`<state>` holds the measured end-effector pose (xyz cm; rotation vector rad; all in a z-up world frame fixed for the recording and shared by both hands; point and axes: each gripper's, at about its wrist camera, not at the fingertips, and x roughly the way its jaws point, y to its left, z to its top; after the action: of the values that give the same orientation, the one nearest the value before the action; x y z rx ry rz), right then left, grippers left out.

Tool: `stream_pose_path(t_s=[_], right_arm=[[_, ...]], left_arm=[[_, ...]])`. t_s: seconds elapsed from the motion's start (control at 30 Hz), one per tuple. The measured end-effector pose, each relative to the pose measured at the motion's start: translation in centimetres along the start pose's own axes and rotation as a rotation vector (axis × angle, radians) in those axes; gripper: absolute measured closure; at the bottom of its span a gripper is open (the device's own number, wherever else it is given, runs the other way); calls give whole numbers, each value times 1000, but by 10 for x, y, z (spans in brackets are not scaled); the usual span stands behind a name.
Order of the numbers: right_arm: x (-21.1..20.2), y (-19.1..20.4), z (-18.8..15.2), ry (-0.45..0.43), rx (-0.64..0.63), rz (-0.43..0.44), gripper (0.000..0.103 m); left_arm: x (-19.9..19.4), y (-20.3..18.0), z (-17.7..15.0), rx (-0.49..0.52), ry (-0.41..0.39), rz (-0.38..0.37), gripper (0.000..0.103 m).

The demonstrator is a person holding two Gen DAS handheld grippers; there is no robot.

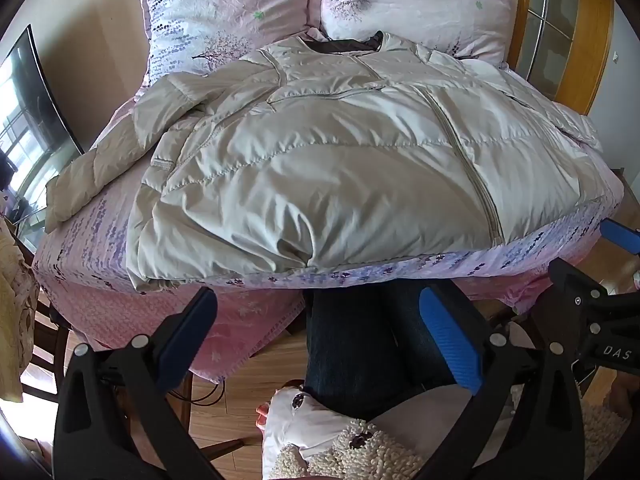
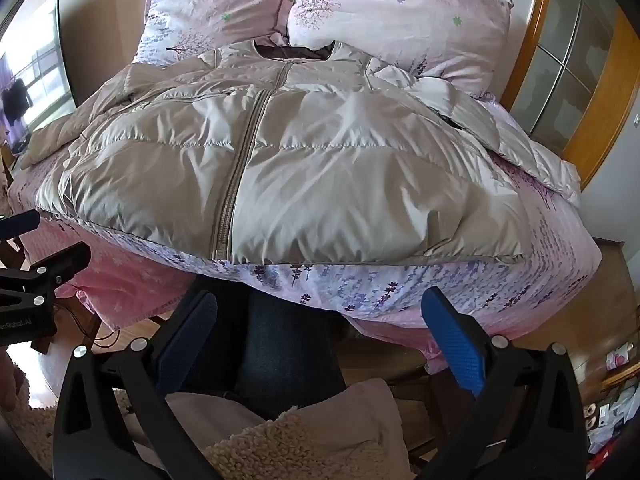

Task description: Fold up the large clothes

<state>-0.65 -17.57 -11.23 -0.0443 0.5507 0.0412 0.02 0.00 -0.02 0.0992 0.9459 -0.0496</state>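
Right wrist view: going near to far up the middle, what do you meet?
Right gripper, open → person's legs in dark jeans → floral bedsheet → puffer jacket → pillows.

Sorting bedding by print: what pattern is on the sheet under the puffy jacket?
Pink sheet printed with purple lavender sprigs, clearest in the right wrist view.

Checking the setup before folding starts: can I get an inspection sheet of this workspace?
Surface: bed with pink floral sheet, smooth.
Job's things: beige puffer jacket laid flat, zipped, collar toward two pillows, sleeves spread outward.
Clutter: nothing seen on the sheet.
Grippers: left gripper and right gripper open, empty, short of the bed's near edge.
Cables: dark cable on the floor.
Surroundings: wooden floor, screen beside the bed, wood-framed glass door.
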Motion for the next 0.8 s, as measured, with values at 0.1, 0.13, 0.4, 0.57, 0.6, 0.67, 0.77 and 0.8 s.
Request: stream_pose_path(t_s=[0.1,0.13,0.4,0.57,0.6,0.67,0.77,0.8], right_arm=[[0,0,0,0,1,1,1],[0,0,0,0,0,1,1],[0,0,0,1,2,4,1],[0,0,0,1,3,4,1],[0,0,0,1,3,5,1],[1,-2,0,1,4,5,1],[1,-5,0,2,4,6,1],[1,-5,0,1,5,6,1]], left_arm=[[0,0,0,0,0,1,2],[0,0,0,1,0,2,2],[0,0,0,0,2,0,2],[0,0,0,0,2,0,2],[0,0,0,0,2,1,2],[0,0,0,0,1,0,2],[0,0,0,0,3,-1,2],[0,0,0,0,3,-1,2]])
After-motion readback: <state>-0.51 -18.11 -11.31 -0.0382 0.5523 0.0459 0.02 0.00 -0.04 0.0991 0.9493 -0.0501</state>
